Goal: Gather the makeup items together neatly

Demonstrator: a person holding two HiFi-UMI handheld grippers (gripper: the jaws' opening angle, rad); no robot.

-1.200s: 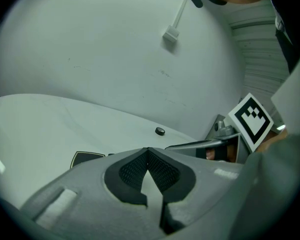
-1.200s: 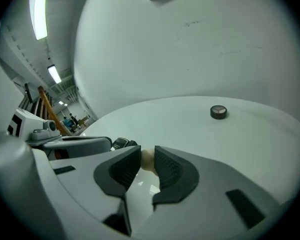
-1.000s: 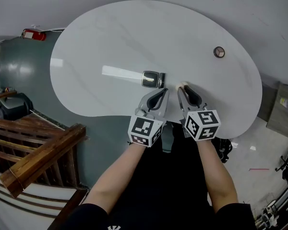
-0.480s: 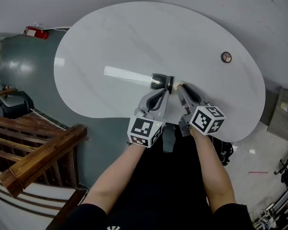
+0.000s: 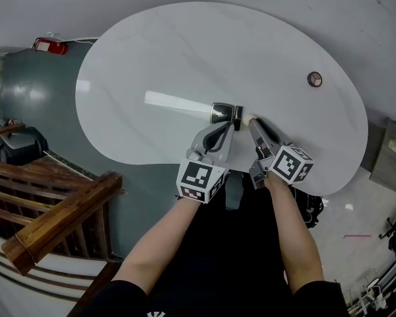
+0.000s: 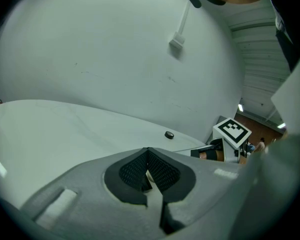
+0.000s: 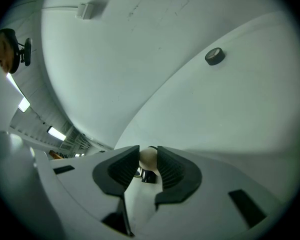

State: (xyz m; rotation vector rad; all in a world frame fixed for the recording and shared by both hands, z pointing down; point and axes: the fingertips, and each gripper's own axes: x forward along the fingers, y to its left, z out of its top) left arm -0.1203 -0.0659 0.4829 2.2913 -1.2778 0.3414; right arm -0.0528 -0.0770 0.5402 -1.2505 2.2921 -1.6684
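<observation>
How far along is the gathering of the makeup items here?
Done: the dark compact sits near the front edge of the table. In hand: the right gripper has its jaws opening with the beige sponge between them, beside the compact; the left gripper is shut. Left: the small round item lies far off, alone.

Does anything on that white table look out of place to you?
Nothing is spilled or damaged. One small round item sits alone near the table right edge, far from the dark case and cream item close to the person.
</observation>
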